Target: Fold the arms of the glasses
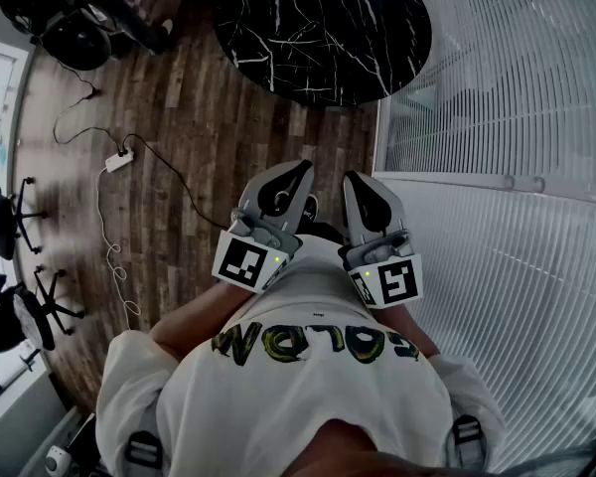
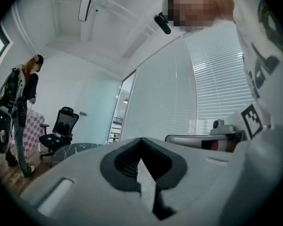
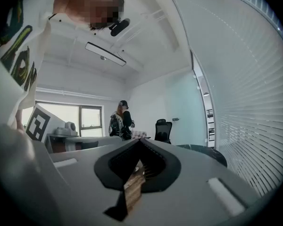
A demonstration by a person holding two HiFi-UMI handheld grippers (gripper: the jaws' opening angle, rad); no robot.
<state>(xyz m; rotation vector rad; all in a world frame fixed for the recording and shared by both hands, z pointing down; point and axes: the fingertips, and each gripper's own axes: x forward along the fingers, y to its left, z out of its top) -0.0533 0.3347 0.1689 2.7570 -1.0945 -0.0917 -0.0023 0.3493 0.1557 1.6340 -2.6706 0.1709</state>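
Observation:
No glasses show in any view. In the head view both grippers are held level and side by side in front of the person's chest, above the wooden floor. The left gripper has its jaws pressed together with nothing between them; in the left gripper view its jaws meet at a closed tip. The right gripper is shut too and holds nothing, and the right gripper view shows the same closed seam. Each carries a cube with square markers near the wearer's body.
A round black marble table stands ahead on the wooden floor. A wall of white blinds runs along the right. Office chairs and a power strip with cable lie to the left. Another person stands far off.

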